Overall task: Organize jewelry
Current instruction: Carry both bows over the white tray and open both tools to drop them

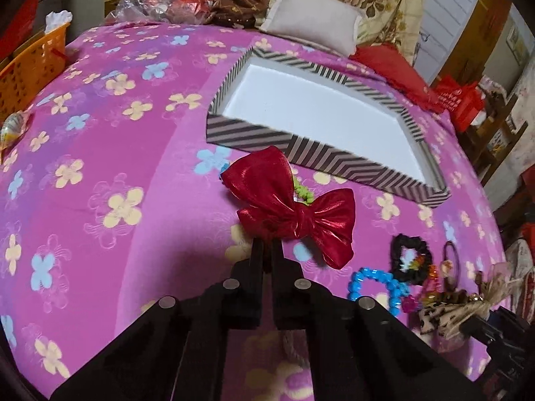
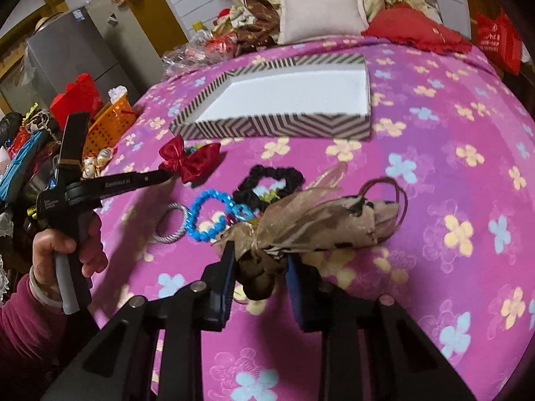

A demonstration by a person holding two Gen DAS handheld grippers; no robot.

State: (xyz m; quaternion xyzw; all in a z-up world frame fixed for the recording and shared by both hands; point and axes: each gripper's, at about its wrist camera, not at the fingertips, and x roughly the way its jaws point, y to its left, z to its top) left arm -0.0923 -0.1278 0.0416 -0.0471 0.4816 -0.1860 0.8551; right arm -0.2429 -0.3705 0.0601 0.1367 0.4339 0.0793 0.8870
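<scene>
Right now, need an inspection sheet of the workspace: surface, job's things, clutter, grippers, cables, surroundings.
Surface: pink flowered bedspread, soft.
Job's things: striped tray, white inside, nothing in it; red bow; leopard-print bow; blue bead bracelet, black scrunchie and grey hair tie lying on the bedspread.
Clutter: orange basket, pillow, crumpled plastic bags at the far edge.
Grippers: left gripper shut on the red bow; right gripper closed on the leopard-print bow's knot.
Cables: nothing seen.
Surroundings: fridge, red bags, floral bedding.
</scene>
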